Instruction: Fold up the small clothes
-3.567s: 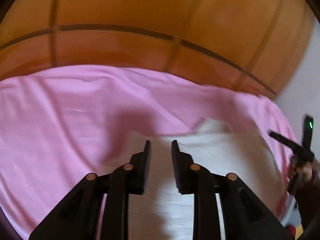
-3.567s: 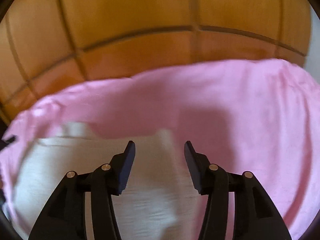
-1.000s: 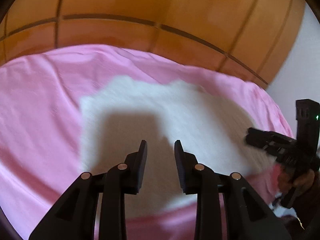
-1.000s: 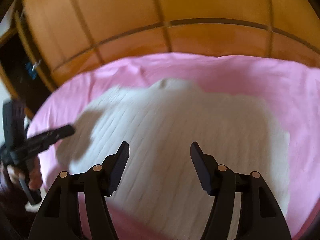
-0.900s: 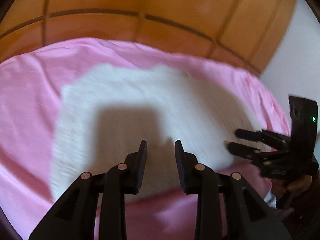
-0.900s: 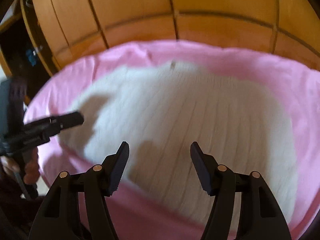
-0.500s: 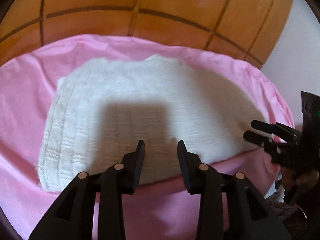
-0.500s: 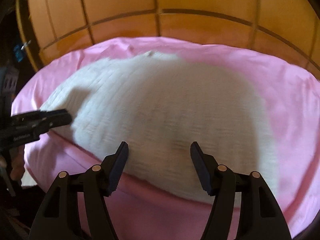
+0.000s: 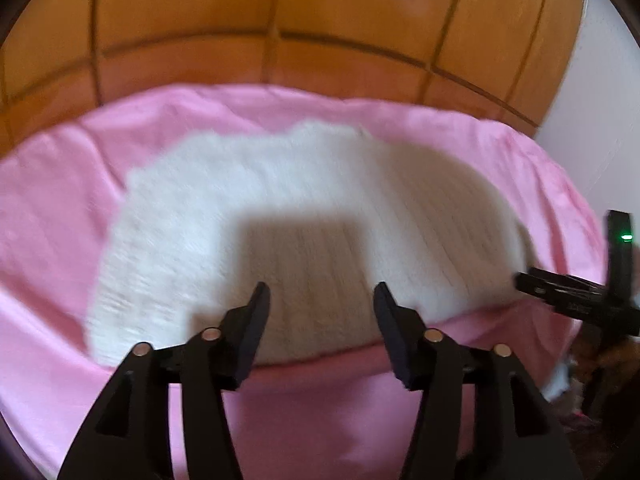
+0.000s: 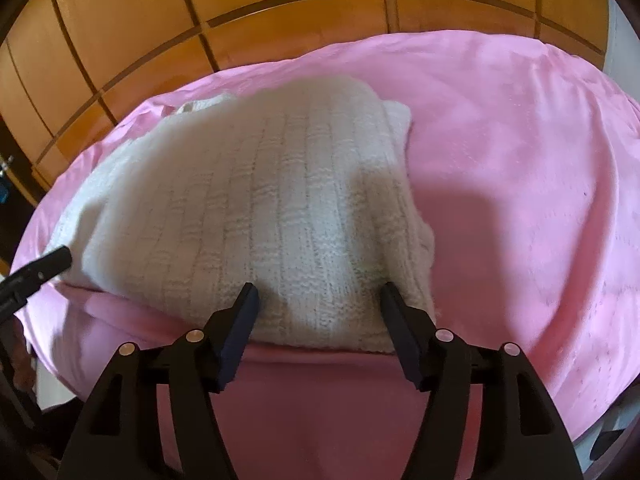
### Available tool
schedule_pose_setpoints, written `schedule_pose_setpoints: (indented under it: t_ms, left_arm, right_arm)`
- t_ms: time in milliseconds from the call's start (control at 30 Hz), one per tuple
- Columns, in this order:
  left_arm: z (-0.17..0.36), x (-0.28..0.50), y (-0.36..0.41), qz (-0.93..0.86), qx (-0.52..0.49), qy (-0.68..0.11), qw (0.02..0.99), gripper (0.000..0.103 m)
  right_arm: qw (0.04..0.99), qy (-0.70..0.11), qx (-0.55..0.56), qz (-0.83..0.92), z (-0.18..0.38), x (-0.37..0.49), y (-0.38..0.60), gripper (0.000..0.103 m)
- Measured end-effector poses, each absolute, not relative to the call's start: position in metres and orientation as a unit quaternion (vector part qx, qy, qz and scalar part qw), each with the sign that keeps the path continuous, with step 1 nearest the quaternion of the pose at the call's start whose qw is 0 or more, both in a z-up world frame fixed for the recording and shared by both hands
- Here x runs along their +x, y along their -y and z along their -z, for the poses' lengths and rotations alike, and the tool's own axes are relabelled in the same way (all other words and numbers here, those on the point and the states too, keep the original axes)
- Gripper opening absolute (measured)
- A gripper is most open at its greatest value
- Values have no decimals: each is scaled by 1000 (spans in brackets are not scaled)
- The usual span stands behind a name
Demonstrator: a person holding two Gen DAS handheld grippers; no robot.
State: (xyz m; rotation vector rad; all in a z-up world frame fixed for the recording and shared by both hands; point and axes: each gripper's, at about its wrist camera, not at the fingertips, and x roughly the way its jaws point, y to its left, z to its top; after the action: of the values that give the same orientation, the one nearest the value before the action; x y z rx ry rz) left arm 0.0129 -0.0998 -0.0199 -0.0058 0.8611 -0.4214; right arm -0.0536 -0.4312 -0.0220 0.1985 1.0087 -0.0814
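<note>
A white ribbed knit garment (image 9: pixel 304 216) lies folded on a pink sheet (image 9: pixel 56 216); it also shows in the right wrist view (image 10: pixel 264 208). My left gripper (image 9: pixel 320 292) is open and empty, hovering over the garment's near edge. My right gripper (image 10: pixel 316 292) is open and empty above the garment's near right corner. The right gripper shows at the right of the left wrist view (image 9: pixel 524 280), beside the garment's right edge. The left gripper's tip shows at the left of the right wrist view (image 10: pixel 60 258).
The pink sheet (image 10: pixel 520 160) covers a bed that ends at an orange wooden panelled headboard (image 9: pixel 280 20). A white wall (image 9: pixel 600 100) stands at the right. The bed's near edge drops off below the grippers.
Both grippers have pulled back toward the bed's near edge, so the whole folded garment shows. The left jaws have opened wider. The right gripper has shifted toward the garment's right side.
</note>
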Motion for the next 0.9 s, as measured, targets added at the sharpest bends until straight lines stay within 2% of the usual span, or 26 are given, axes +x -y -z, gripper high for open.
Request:
schedule_pose_setpoints:
  t_ms: [133,333,467,533,633,700,900]
  left_arm:
    - [9,18,91,170,-17,-414,894,58]
    - [13,25,83,138,-19,-427,894,60]
    - [17,29,76,122,-24,-435,892,60]
    - [19,31,75,115,-23,-438,891,60]
    - [22,32,75,112,-22,-442,890,60]
    - [24,34,76,110,-17,-444,889,61]
    - [30,38,81,111,-13,-455,884,60]
  right_arm:
    - [882,-454,127,26,-5,-48,443,65]
    - [883,-433,180,31,-16,-24,471,67]
    - [871,-444,208,35,-4,2,491,67]
    - [864,-450,221,37,3,9,500,74]
    - [855,-458,242,36,14,22,513,75]
    - [846,-466,260,19,23,25,520,80]
    - [836,-476,273,-4,37,17,527,80]
